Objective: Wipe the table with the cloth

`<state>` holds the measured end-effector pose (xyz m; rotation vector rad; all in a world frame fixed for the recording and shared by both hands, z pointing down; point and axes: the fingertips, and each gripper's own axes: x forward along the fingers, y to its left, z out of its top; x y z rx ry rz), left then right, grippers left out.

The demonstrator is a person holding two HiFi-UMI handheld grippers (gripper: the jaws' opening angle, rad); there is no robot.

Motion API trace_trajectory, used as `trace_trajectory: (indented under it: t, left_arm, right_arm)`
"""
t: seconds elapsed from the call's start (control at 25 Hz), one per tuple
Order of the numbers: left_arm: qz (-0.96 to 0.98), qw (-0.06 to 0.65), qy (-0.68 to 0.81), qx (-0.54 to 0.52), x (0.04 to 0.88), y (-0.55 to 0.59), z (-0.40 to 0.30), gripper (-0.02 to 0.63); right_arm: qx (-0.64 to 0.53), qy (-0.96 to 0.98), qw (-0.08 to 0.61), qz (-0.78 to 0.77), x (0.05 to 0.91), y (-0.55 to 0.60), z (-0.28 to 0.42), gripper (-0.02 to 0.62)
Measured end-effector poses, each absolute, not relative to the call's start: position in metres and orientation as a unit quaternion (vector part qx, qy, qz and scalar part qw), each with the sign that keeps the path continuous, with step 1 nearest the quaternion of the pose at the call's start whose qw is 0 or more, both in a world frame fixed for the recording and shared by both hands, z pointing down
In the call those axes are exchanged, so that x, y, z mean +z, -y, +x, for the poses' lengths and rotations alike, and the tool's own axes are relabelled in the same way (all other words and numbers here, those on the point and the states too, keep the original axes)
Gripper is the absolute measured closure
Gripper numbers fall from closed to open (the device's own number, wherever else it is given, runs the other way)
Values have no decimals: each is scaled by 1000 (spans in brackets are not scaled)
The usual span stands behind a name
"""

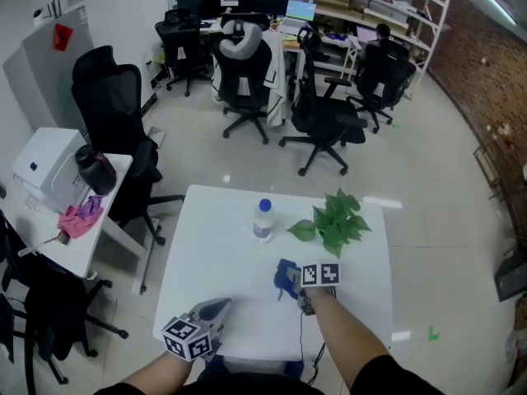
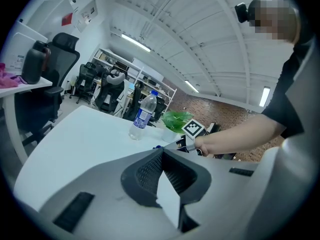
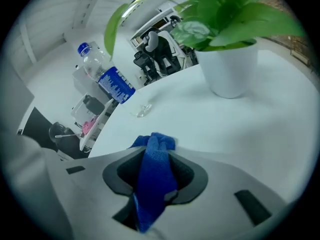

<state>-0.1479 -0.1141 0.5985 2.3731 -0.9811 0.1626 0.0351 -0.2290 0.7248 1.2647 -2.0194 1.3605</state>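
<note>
Your right gripper's (image 3: 159, 151) jaws are clamped on the bunched, fuzzy blue cloth (image 3: 154, 181), its crumpled end poking out over the smooth white surface (image 1: 214, 245), while your left gripper's (image 2: 161, 153) ribbed dark jaws sit together, empty.

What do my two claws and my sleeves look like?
The left claw and right claw are light grey shells with dark textured pads inside. Each carries a white cube with black square markers: left cube, right cube. A thin dark cable hangs below the right one. Sleeves are dark, short.
</note>
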Motion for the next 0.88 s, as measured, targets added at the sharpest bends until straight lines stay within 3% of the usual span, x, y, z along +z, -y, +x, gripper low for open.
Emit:
trace_trajectory:
  t: [0.24,0.4,0.52,0.76,0.88]
  left_arm:
    - [891,278,355,59,597,114,-134,612]
    - [892,278,354,54,595,115,-130,613]
    - [892,279,351,52,594,114,-130,612]
    - [891,278,356,49,593,114,-136,613]
    - [890,278,357,49,593,111,-142,612]
  right_arm:
    - [491,692,187,494,727,215,113,477]
    - [482,676,217,513,727,208,147,477]
    - [475,689,223,500,716,209,124,477]
    - [481,741,210,418,705,220,15,477]
    - [480,738,228,416,719,222,1,477]
